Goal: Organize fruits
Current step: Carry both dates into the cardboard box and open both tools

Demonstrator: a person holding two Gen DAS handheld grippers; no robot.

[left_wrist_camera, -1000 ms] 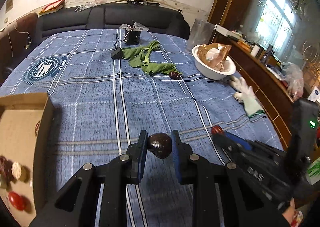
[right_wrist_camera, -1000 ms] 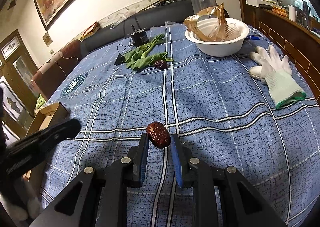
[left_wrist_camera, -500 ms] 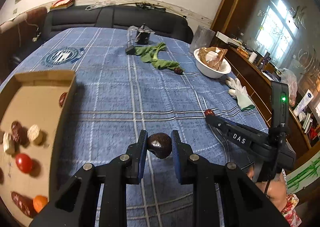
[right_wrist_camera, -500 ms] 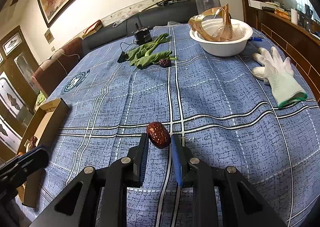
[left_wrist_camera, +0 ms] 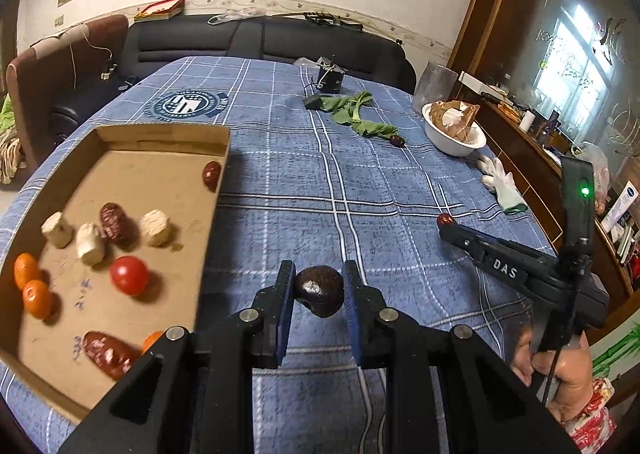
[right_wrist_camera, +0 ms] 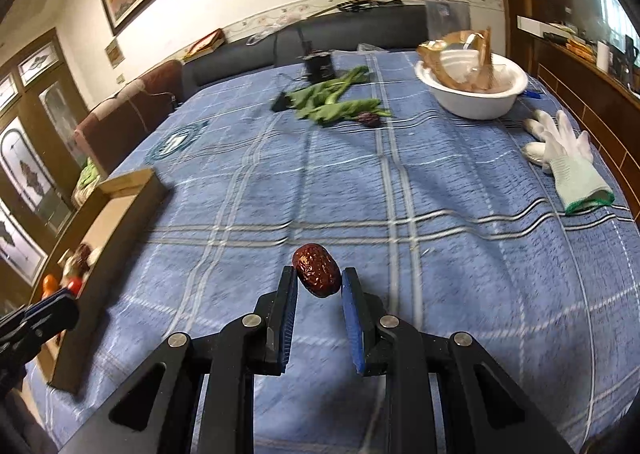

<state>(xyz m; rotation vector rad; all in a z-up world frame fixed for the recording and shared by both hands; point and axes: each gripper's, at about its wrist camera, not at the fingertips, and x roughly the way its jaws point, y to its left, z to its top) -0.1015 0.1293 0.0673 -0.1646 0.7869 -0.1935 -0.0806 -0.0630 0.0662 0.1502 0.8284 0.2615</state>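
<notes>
My left gripper [left_wrist_camera: 319,286] is shut on a dark brown chestnut-like fruit [left_wrist_camera: 320,291], held above the blue checked cloth just right of the cardboard box [left_wrist_camera: 210,214]. The box holds red dates [left_wrist_camera: 114,217], a red tomato [left_wrist_camera: 129,275], small oranges [left_wrist_camera: 37,297] and pale chunks [left_wrist_camera: 154,222]. My right gripper [right_wrist_camera: 319,281] is shut on a wrinkled red date [right_wrist_camera: 316,275] above the cloth; it also shows in the left wrist view [left_wrist_camera: 446,223]. The box shows at the left in the right wrist view [right_wrist_camera: 116,214]. Another date [left_wrist_camera: 397,140] lies by the green leaves [left_wrist_camera: 356,116].
A white bowl [left_wrist_camera: 454,140] with brown wrapping stands at the far right. White gloves [right_wrist_camera: 568,162] lie near the right table edge. A black device [left_wrist_camera: 330,80] sits at the back. A dark sofa runs behind the table; a wooden sideboard runs along the right.
My left gripper has swung left with its fruit, bringing the whole box into view beside it. My right gripper has moved left toward the box with its date.
</notes>
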